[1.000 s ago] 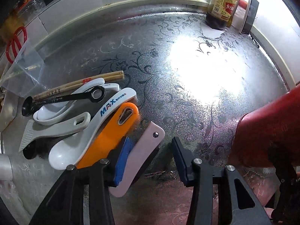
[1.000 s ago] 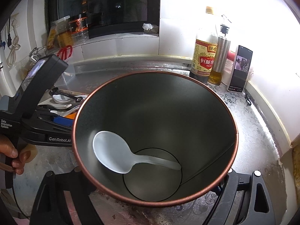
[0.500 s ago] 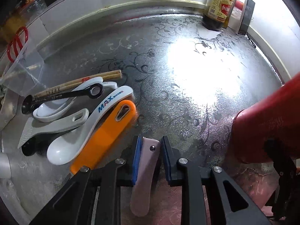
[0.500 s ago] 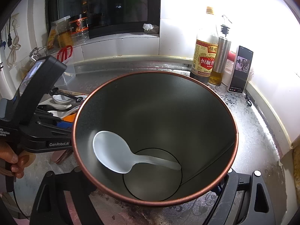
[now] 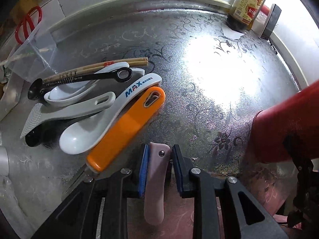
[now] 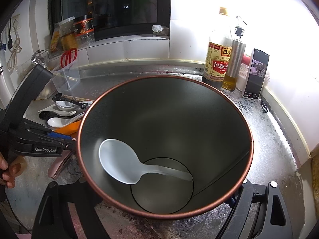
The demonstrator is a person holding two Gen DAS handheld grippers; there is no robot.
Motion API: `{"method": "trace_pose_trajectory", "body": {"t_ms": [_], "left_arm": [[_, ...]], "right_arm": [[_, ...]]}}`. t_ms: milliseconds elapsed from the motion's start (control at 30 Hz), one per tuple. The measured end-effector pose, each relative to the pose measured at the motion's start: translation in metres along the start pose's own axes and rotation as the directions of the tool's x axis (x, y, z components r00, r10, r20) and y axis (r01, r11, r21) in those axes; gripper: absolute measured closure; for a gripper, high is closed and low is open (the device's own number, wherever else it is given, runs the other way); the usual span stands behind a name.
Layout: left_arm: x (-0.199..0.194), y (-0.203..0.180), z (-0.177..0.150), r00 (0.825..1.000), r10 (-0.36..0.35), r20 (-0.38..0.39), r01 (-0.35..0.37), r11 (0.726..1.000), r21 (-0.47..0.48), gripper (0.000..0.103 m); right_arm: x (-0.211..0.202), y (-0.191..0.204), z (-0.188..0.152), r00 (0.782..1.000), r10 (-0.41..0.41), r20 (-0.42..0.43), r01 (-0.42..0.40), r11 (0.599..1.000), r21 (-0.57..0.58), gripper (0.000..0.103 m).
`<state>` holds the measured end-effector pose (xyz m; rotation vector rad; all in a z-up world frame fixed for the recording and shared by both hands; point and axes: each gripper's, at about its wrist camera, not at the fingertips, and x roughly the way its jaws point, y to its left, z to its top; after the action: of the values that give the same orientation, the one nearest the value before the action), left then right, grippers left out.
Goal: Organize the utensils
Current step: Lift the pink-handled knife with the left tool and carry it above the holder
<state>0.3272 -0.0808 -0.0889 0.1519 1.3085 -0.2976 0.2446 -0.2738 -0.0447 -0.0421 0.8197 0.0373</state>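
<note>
My left gripper is shut on a pink-handled utensil, whose handle stands upright between the blue pads just right of the pile. In the pile lie an orange-handled tool, a white "MAX" spoon, a white ceramic spoon, a black measuring spoon, a grey grater and chopsticks. My right gripper is shut on a red, copper-rimmed tin container, tilted toward the camera. A white rice spoon lies inside it. The container stands right of my left gripper.
A vinegar bottle, an oil bottle and a phone stand at the back right by the wall. A clear plastic box and red scissors sit at the back left. A person's hand holds the left gripper.
The left jaws closed on the pink handle, which turned from slanted to upright and came away from the orange handle, toward the container. The right gripper and container kept still.
</note>
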Motion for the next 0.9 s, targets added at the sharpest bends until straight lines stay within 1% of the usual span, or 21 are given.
{"method": "trace_pose_trajectory", "body": {"t_ms": [167, 200, 233, 300, 400, 533, 733, 900], "left_arm": [[0.006, -0.012, 0.007, 0.999, 0.034, -0.012, -0.033, 0.998, 0.052, 0.078], [0.007, -0.014, 0.008, 0.999, 0.035, -0.009, -0.034, 0.998, 0.061, 0.078], [0.008, -0.015, 0.009, 0.999, 0.034, -0.005, -0.033, 0.997, 0.065, 0.081], [0.009, -0.017, 0.010, 1.000, 0.030, 0.004, -0.031, 0.997, 0.064, 0.081], [0.005, -0.009, 0.009, 1.000, 0.011, 0.022, -0.012, 0.999, 0.035, 0.081], [-0.007, 0.007, 0.003, 0.997, -0.019, 0.074, 0.020, 1.000, -0.007, 0.081], [-0.033, 0.024, -0.005, 0.987, -0.033, 0.155, 0.044, 0.997, -0.069, 0.081], [-0.053, 0.033, -0.016, 0.976, -0.037, 0.215, 0.057, 0.995, -0.086, 0.081]], "right_arm": [[0.000, 0.000, 0.000, 1.000, 0.000, 0.000, 0.000, 1.000, 0.000, 0.012], [0.000, 0.000, 0.000, 1.000, 0.000, 0.000, 0.000, 1.000, 0.000, 0.012], [0.000, 0.000, 0.000, 1.000, 0.000, 0.000, 0.000, 1.000, 0.000, 0.012], [0.000, 0.000, 0.000, 1.000, 0.000, 0.000, 0.000, 1.000, 0.000, 0.012], [0.000, 0.000, 0.000, 1.000, 0.000, 0.000, 0.000, 1.000, 0.000, 0.012], [0.000, 0.000, 0.000, 1.000, 0.000, 0.000, 0.000, 1.000, 0.000, 0.012], [0.002, 0.004, 0.003, 1.000, -0.005, -0.004, 0.005, 1.000, -0.009, 0.012], [0.004, 0.007, 0.004, 1.000, -0.003, -0.004, 0.003, 1.000, -0.019, 0.011]]}}
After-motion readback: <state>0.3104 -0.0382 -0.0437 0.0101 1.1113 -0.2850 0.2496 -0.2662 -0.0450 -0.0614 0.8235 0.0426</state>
